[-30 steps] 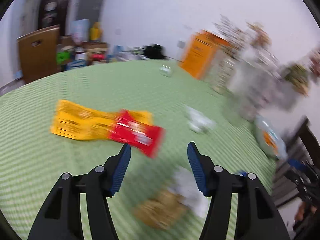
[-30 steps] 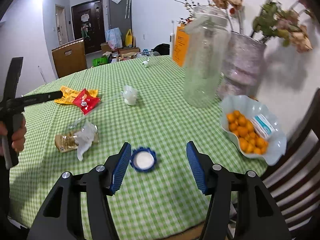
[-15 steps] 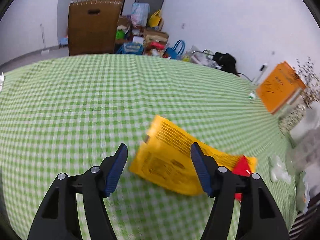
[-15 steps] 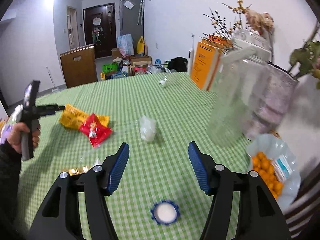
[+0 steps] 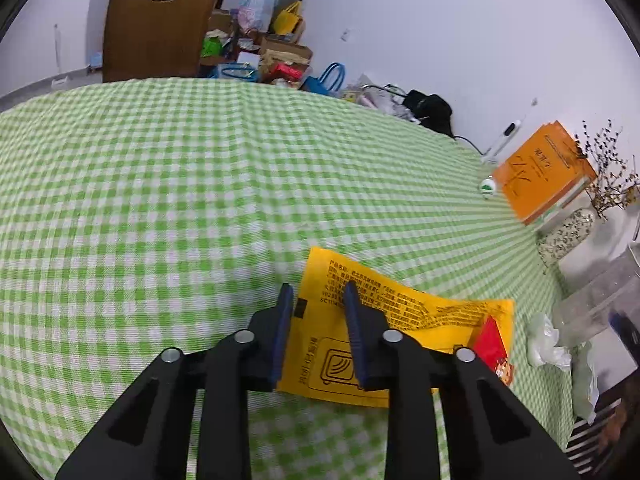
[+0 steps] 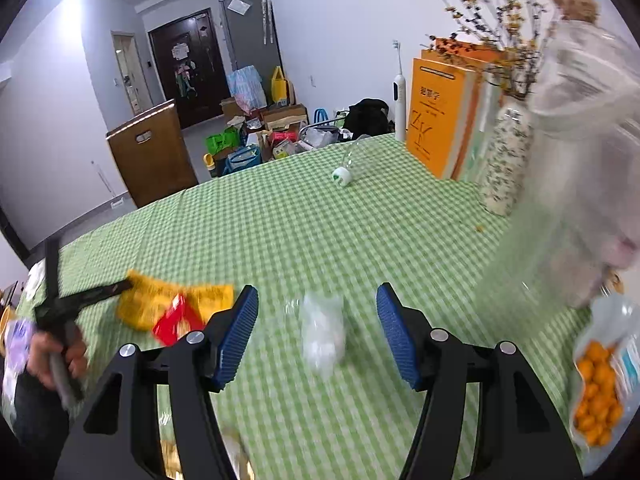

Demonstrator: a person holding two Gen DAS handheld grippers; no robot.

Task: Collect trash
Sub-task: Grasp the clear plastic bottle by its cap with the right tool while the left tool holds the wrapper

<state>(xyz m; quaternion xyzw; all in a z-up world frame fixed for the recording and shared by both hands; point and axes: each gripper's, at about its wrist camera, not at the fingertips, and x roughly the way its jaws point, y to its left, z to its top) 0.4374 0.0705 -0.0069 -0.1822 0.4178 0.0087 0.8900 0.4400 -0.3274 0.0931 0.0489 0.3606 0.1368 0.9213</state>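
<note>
now, left wrist: left gripper [image 5: 316, 292] fingers closing over the near edge of the yellow wrapper [image 5: 400, 312], which lies flat on the surface [image 5: 160, 200]; not lifted. right wrist: right gripper [image 6: 316, 320] fingers wide, empty, crumpled clear plastic [image 6: 322, 332] between them, untouched. nothing collected yet.
</note>
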